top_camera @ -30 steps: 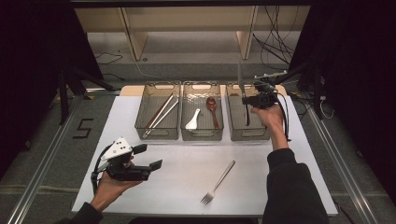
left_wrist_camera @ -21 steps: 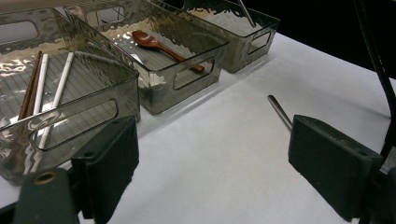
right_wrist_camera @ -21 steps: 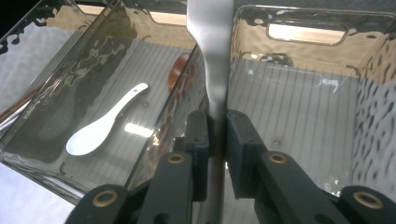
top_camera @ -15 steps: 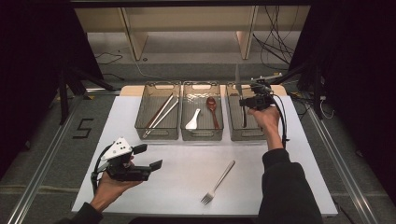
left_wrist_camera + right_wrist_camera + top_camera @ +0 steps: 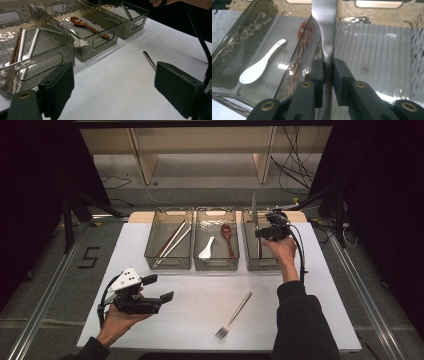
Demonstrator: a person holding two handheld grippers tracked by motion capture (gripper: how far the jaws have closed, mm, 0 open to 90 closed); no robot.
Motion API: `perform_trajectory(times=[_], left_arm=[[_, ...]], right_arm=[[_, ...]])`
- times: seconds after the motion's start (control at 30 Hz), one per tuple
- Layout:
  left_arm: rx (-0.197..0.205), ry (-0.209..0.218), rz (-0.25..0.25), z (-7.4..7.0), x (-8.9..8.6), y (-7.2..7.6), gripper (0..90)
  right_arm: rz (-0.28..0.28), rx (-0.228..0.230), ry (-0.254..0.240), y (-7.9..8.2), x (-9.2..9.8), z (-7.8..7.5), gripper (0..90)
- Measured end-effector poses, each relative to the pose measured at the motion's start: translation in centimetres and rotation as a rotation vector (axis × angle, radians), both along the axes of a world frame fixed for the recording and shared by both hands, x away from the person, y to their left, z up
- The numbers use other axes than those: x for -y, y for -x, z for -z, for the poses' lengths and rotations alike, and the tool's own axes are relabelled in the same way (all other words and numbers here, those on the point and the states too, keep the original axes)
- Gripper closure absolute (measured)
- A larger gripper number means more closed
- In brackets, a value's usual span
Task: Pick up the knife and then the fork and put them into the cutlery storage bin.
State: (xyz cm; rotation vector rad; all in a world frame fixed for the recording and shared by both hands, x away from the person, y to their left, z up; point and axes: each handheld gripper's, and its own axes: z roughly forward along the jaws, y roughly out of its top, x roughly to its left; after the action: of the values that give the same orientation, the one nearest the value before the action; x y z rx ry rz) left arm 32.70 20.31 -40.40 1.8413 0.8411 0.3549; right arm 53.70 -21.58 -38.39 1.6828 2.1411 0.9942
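My right gripper (image 5: 265,234) is shut on a metal knife (image 5: 254,209) and holds it over the right-hand bin (image 5: 250,266). In the right gripper view the knife (image 5: 325,30) runs straight up from between the pads of my right gripper (image 5: 328,66), above the bin's ribbed floor. My left gripper (image 5: 159,288) rests in a hand at the table's front left, jaws wide apart with nothing between them. A metal fork (image 5: 234,316) lies on the white table near the front. The left gripper view shows the fork's handle tip (image 5: 149,60) beyond my left gripper (image 5: 116,80).
Three clear dark bins stand in a row at the back. The left bin (image 5: 150,254) holds chopsticks (image 5: 172,240). The middle bin (image 5: 216,266) holds a white spoon (image 5: 207,248) and a brown spoon (image 5: 228,237). Cables trail at the right of the table.
My right gripper has drifted slightly left with the knife still in its grip. The left gripper and the fork have stayed put.
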Motion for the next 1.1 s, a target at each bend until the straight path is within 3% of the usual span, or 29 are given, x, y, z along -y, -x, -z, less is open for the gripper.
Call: perform_trajectory(times=[0.3,0.4,0.5,0.57,0.7,0.87,1.1], left_arm=[[-0.003,0.002,-0.002,0.0,0.0,0.0,15.7],[-0.003,0.002,-0.002,0.0,0.0,0.0,15.7],[0.000,0.000,-0.003,0.0,0.1,0.0,15.8],[-0.001,-0.001,-0.003,0.0,0.0,0.0,15.8],[-0.002,0.000,-0.003,0.1,0.1,0.0,15.7],[-0.005,-0.003,-0.003,0.1,0.1,0.0,15.8],[-0.006,-0.003,0.000,0.1,0.1,0.0,15.8]], right_arm=[[0.016,-0.034,0.014,0.1,0.1,1.4,79.2],[0.043,-0.016,0.000,0.2,0.3,1.1,75.8],[0.024,0.006,0.051,0.6,0.2,0.5,72.5],[0.018,0.016,0.050,0.8,0.2,0.2,65.3],[-0.025,0.029,0.039,1.4,0.1,-0.2,53.7],[-0.155,0.051,0.045,2.9,-1.2,-1.2,44.4],[-0.295,0.109,0.060,6.5,-2.9,-1.7,37.6]])
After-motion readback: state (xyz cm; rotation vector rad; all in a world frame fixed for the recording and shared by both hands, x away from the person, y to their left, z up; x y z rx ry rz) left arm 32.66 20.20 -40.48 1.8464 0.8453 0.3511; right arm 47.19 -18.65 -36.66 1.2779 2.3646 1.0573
